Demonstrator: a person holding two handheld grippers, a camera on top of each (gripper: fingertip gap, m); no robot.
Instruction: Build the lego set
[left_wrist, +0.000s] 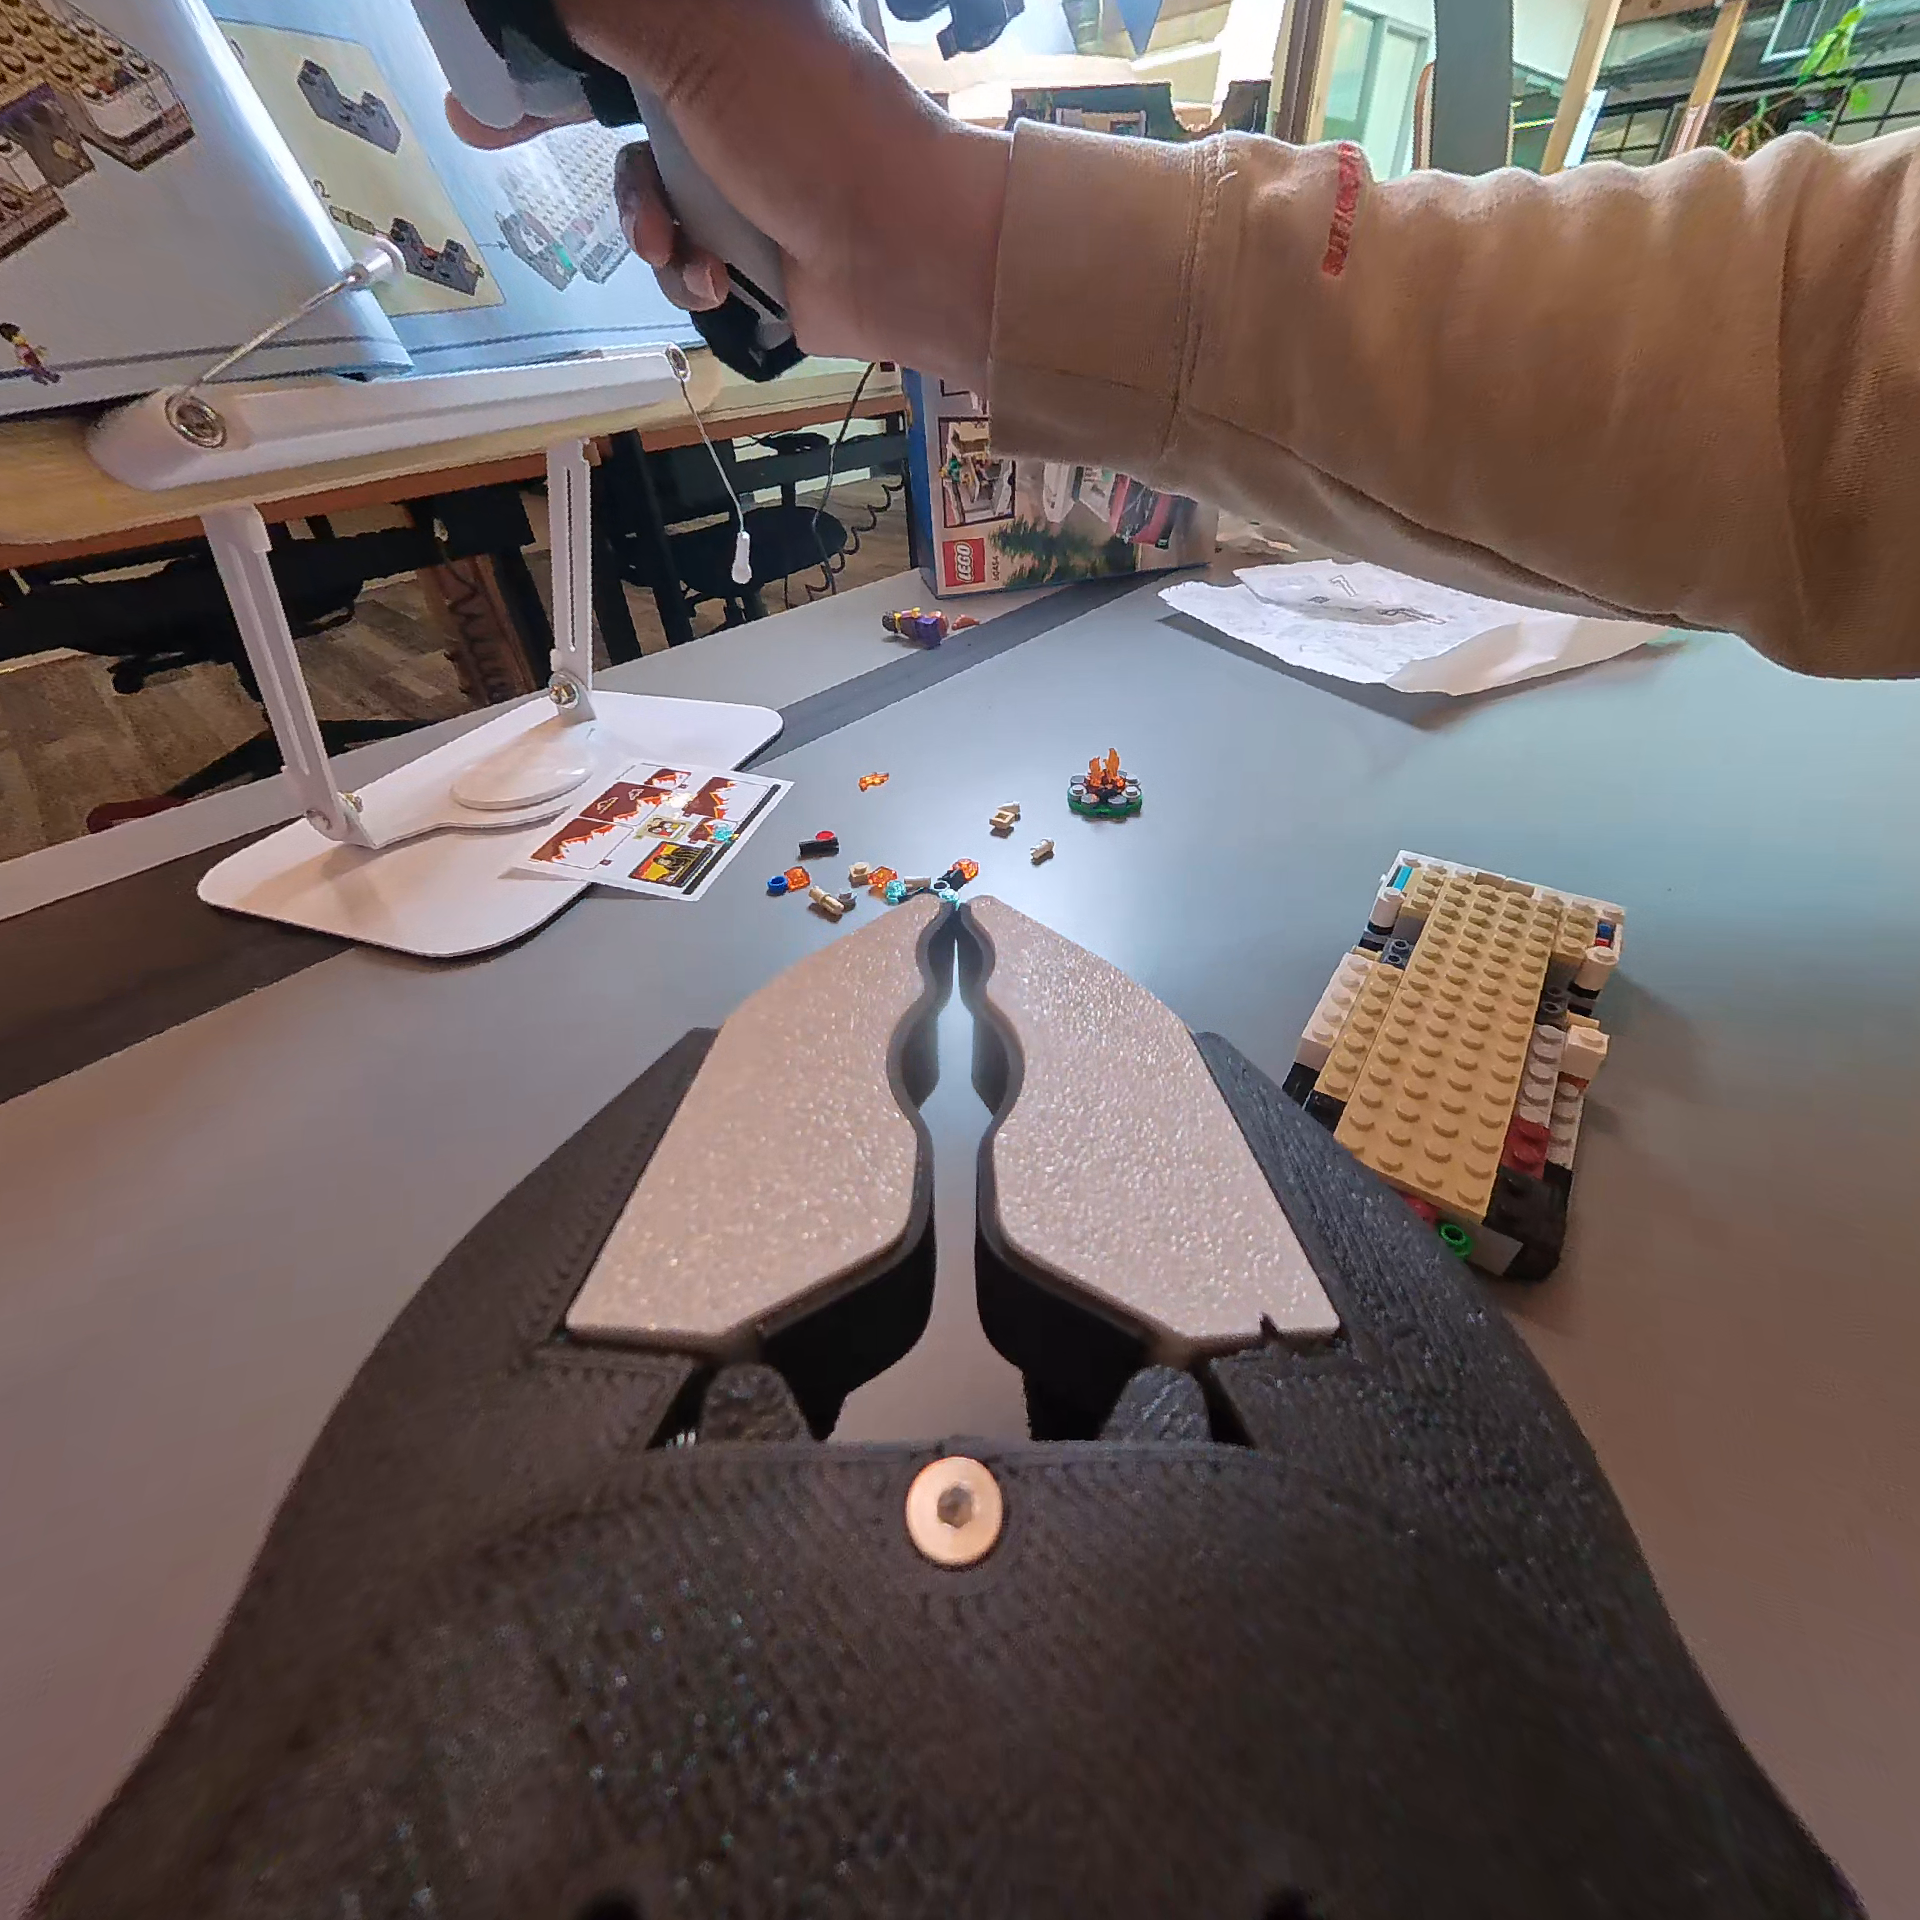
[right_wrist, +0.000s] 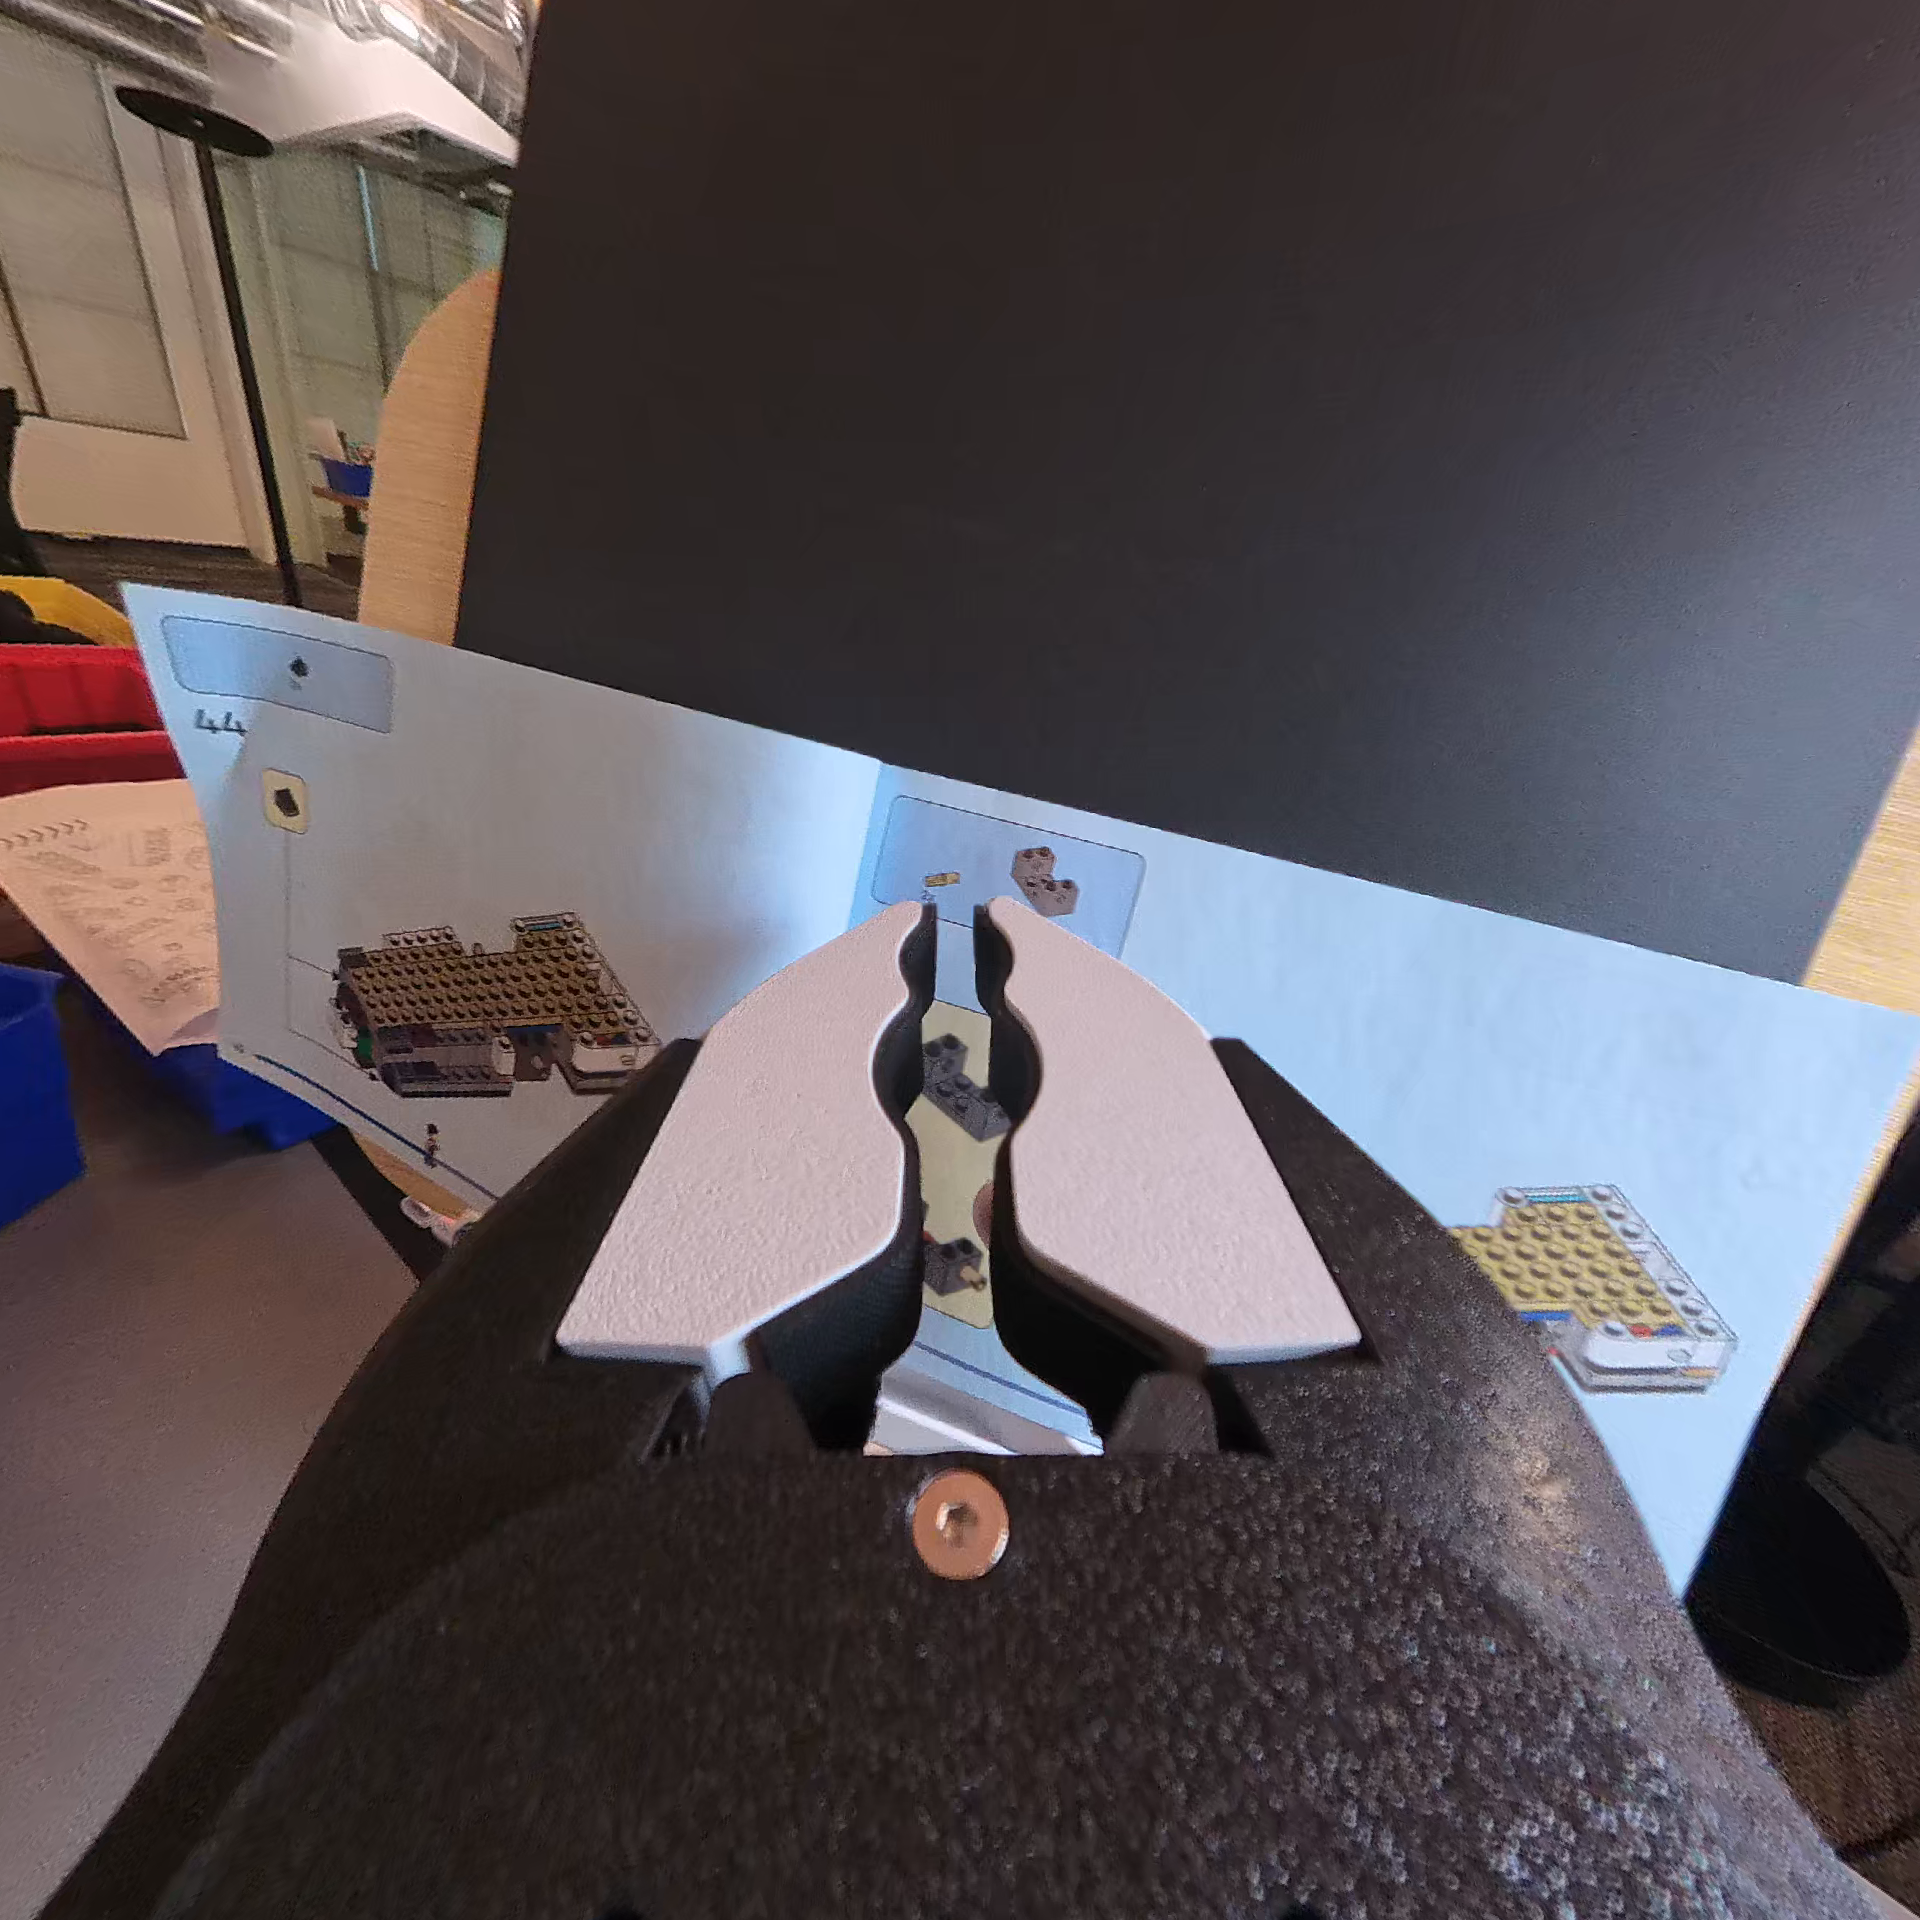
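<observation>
Right gripper, jaws slightly parted with nothing between them, faces the open instruction booklet. Left gripper, pressed together, lies near the tan brick build. Its tips reach the scattered tiny pieces, which are likely light and slippery, and perhaps touch a turquoise stud.

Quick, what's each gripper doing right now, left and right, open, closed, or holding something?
Left gripper: closed, tips together just above the loose small bricks, holding nothing visible.
Right gripper: slightly open, empty, pointed at the instruction booklet.

Small loose bricks lie scattered just beyond the shut left fingers; the booklet stands before the slightly parted right fingers.
</observation>
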